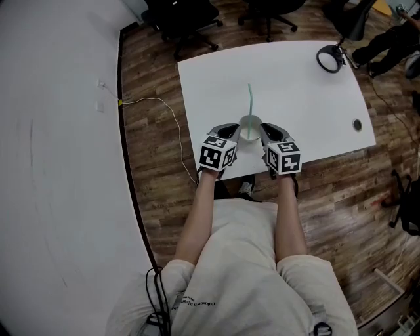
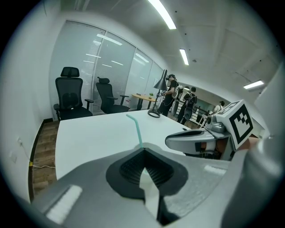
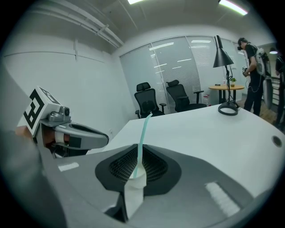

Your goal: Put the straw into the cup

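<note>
A pale cup (image 1: 250, 128) stands near the front edge of the white table (image 1: 302, 98), and a green bendy straw (image 1: 249, 102) stands upright in it. My left gripper (image 1: 231, 130) sits just left of the cup and my right gripper (image 1: 264, 130) just right of it, tips pointing at it. In the left gripper view the jaws (image 2: 143, 151) are shut to a slit, with the cup (image 2: 149, 189) showing white through it and the straw (image 2: 137, 129) rising beyond. The right gripper (image 3: 138, 149) looks the same: shut, with the cup (image 3: 133, 181) and straw (image 3: 143, 131) seen past it.
A black desk lamp (image 1: 330, 58) stands at the table's far right corner and a cable hole (image 1: 357, 124) lies near the right edge. Black office chairs (image 1: 187, 20) stand behind the table. A cable (image 1: 157, 105) runs over the wooden floor on the left. People stand far back (image 2: 171, 95).
</note>
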Tool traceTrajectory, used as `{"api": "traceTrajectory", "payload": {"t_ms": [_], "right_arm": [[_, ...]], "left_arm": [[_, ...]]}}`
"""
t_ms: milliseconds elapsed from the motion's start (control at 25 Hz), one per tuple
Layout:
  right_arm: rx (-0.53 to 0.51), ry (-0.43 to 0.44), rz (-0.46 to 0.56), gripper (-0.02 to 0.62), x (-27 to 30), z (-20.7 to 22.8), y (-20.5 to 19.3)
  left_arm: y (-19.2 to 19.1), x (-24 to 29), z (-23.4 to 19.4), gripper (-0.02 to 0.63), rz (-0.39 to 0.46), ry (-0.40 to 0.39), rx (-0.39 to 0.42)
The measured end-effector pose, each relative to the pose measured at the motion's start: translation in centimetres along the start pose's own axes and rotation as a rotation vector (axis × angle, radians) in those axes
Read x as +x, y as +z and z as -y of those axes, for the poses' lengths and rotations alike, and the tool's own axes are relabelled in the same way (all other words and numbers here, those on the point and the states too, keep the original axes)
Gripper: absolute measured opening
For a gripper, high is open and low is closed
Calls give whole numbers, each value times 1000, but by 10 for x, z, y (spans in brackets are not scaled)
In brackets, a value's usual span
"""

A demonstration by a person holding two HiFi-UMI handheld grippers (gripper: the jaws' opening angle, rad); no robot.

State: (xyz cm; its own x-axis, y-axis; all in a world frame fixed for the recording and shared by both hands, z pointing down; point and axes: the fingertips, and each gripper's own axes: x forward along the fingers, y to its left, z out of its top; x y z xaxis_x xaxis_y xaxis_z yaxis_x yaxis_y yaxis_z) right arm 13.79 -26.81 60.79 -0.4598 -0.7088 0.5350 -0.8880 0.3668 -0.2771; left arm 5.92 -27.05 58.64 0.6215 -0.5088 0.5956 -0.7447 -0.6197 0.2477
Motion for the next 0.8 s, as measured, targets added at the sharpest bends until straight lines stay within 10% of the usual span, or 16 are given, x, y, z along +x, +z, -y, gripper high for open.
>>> {"api": "traceTrajectory", "payload": {"t_ms": [800], "right_arm": [[82, -169, 97, 28, -31, -21, 0]], "left_arm": [[-5, -24, 15, 0, -9, -113, 115]]}}
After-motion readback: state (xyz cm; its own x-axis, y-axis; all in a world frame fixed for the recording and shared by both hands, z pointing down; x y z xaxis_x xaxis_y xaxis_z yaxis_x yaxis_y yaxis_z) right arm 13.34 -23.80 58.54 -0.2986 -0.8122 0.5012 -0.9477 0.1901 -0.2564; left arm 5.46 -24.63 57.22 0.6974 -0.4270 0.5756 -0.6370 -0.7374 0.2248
